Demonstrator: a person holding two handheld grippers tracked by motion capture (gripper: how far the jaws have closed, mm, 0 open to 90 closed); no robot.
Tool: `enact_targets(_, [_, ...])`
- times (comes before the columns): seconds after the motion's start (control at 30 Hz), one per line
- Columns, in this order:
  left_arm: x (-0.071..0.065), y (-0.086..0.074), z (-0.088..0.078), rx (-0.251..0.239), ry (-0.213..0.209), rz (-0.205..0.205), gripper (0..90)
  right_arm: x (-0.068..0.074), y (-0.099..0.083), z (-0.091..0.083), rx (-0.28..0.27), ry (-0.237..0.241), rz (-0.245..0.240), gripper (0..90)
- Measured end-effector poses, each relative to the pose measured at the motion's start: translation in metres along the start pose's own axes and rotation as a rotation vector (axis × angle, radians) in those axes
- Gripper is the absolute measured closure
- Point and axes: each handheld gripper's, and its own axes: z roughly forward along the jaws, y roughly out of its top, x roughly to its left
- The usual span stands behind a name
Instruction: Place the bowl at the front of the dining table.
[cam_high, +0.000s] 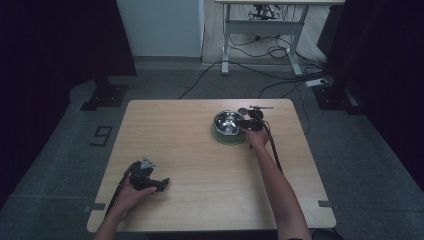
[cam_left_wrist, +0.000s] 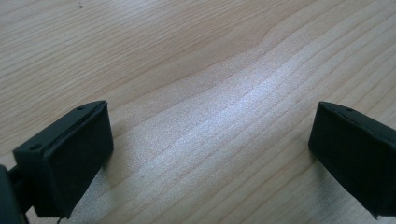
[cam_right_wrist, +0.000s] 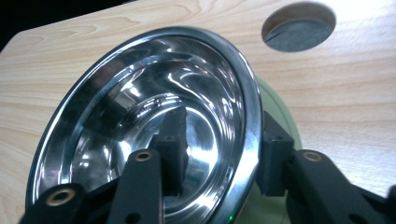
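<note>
Right gripper straddles the rim of a steel bowl, one jaw inside, the other outside against its pale green outer wall, with daylight between pad and rim, so the grip looks loosened. High view places the bowl right of centre on the wooden table, just left of that gripper, and shows a "9" marked on the floor at left. Left gripper rests lower left; its own view shows jaws wide apart over bare wood. A round hole in the tabletop appears upper right in the right gripper view.

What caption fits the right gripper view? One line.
Right gripper straddling the steel bowl's rim, pads apart, on a wooden table.
</note>
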Motion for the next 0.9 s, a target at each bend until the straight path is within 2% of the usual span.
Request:
enact_targets(0.13, [0.000,0.000,0.000,0.000,0.000,0.000,0.0,0.003,0.001,-0.003,-0.020,-0.004,-0.031,52.7])
enact_targets(0.23, [0.000,0.000,0.000,0.000,0.000,0.000,0.0,0.005,0.001,-0.006,-0.043,0.001,-0.047,43.3])
enact_targets(0.4, [0.000,0.000,0.000,0.000,0.001,0.001,0.0,0.006,-0.003,-0.014,-0.122,-0.007,-0.047,40.4])
enact_targets(0.47, [0.000,0.000,0.000,0.000,0.000,0.000,0.0,0.007,-0.002,-0.018,-0.120,0.001,-0.045,38.1])
enact_targets(0.63, [0.000,0.000,0.000,0.000,0.000,0.000,0.0,0.014,0.000,-0.027,-0.130,-0.019,-0.072,33.0])
enact_targets(0.77, [0.000,0.000,0.000,0.000,0.000,0.000,0.0,0.020,-0.001,-0.035,-0.136,-0.007,-0.091,32.7])
enact_targets(0.9, [0.000,0.000,0.000,0.000,0.000,0.000,0.0,0.020,-0.006,-0.042,-0.119,0.007,-0.094,33.2])
